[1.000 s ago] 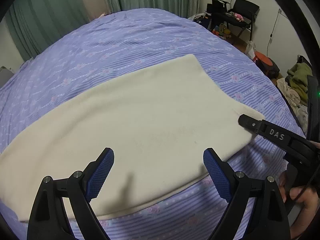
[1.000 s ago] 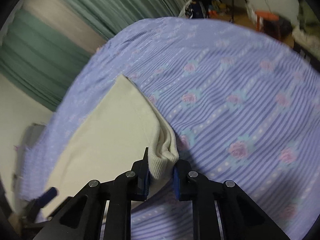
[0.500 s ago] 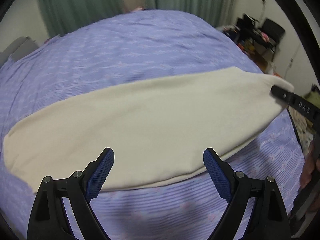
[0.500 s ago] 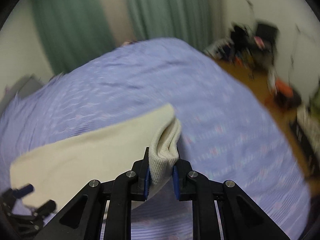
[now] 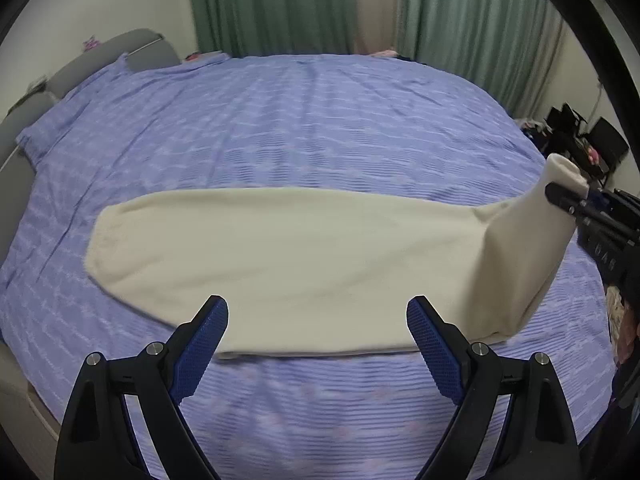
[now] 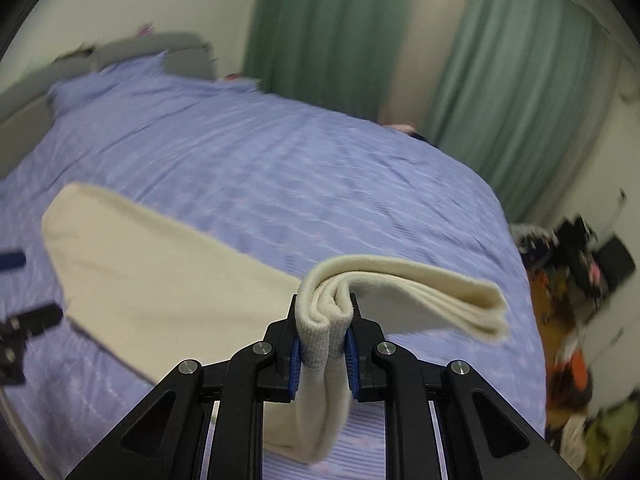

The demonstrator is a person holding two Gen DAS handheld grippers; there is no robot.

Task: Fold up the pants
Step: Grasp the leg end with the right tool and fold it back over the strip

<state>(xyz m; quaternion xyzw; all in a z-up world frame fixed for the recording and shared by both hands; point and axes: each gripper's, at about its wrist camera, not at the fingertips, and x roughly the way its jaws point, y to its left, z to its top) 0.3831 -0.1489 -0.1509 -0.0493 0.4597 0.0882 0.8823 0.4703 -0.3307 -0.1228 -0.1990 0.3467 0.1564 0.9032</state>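
Two grippers are what we work with, one in each hand. Our left gripper (image 5: 317, 336) has its jaws spread wide, with nothing between its two blue pads (image 5: 199, 354); it hangs above the near edge of the cloth without touching it. Our right gripper (image 6: 322, 354) is nearly closed, its pads pressing from both sides on the ribbed cuff end of the pants (image 5: 280, 268). In the left wrist view we see that same right gripper (image 5: 568, 200) at the right edge, holding the cuff end raised clear of the bed.

We count one garment: a single pair of cream pants, already laid leg upon leg so that it reads as one long band. Most of it lies flat across the bed (image 5: 304, 128), running left to right in front of the left gripper, its rounded far end well off to the left. On the right the band bends upward from the bedcover to where the right gripper pinches it. From the right wrist view the pants (image 6: 160, 288) show several stacked layers at the cuff, which stick out to the right of the jaws, while another part hangs down below the pads.

One bed fills both views, covered in a lilac striped sheet. Behind it hang green curtains (image 5: 280, 4), and a grey headboard (image 5: 132, 46) stands at the left. The right wrist view is blurred.
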